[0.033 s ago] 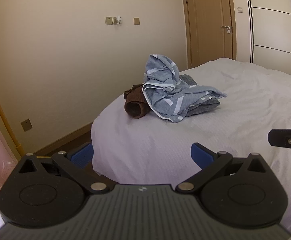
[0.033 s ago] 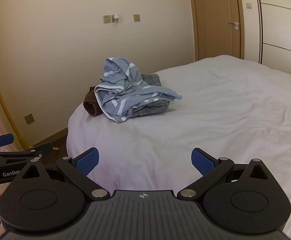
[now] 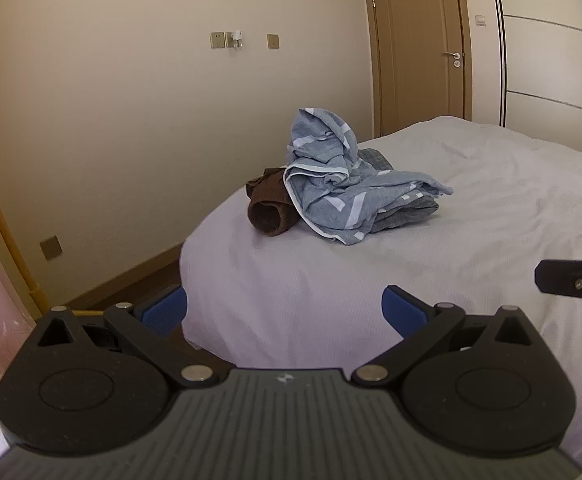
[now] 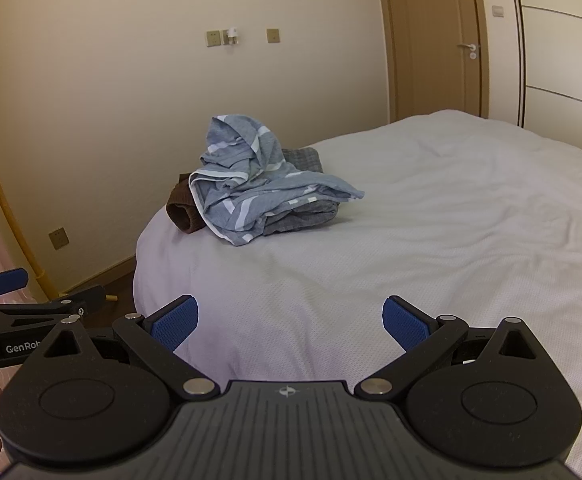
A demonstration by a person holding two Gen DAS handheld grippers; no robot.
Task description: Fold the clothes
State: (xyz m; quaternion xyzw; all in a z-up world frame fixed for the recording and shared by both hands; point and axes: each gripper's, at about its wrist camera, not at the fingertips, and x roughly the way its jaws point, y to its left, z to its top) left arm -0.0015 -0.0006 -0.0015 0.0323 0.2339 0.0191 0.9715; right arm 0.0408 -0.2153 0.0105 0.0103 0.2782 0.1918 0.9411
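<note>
— Where are the clothes?
— I see a crumpled blue striped garment [image 3: 343, 184] heaped on a brown one [image 3: 269, 210], well ahead of my left claw [image 3: 285, 310] on the bed [image 3: 471, 240].
— And the claws?
— Both spread apart, empty; right claw [image 4: 291, 320] too.

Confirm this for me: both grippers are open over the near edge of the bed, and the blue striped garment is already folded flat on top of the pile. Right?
Not quite. The blue striped garment is crumpled in a heap, not folded flat, as the right wrist view shows. Both the left gripper and right gripper are open over the bed.
</note>
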